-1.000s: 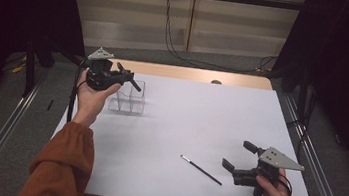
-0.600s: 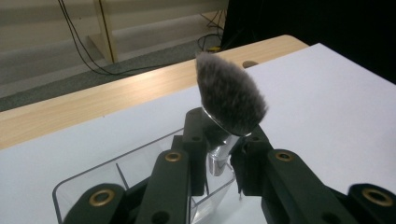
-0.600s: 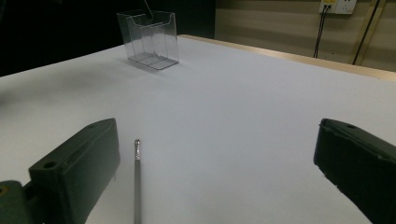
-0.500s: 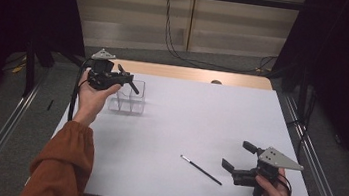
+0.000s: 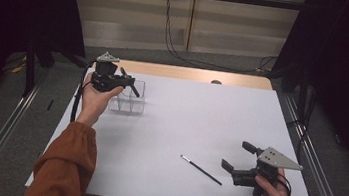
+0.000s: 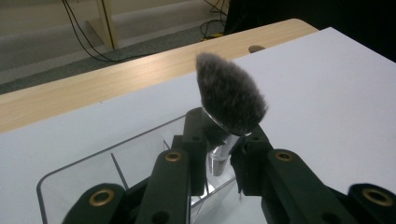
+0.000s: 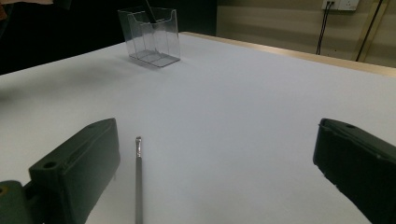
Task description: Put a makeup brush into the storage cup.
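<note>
My left gripper (image 5: 123, 77) is raised over the clear acrylic organizer box (image 5: 130, 103) at the table's far left, shut on a makeup brush (image 5: 134, 90). In the left gripper view the brush's grey fluffy head (image 6: 229, 95) rises above the jaws, which clamp its silver ferrule (image 6: 218, 161) over the box's rim (image 6: 93, 161). At the near right, my right gripper (image 5: 234, 154) stands open just above the table. A thin dark brush (image 5: 201, 170) lies flat to its left. In the right gripper view this thin brush (image 7: 138, 182) lies beside the left jaw, with the box (image 7: 152, 35) far off.
A white sheet covers the table (image 5: 210, 117); a strip of bare wood (image 5: 190, 74) runs along the far edge. Metal rails (image 5: 315, 165) flank both sides. Cables hang down the back wall. The organizer box has several compartments.
The left gripper has dipped slightly with the brush over the box. The right gripper and the thin brush have not moved.
</note>
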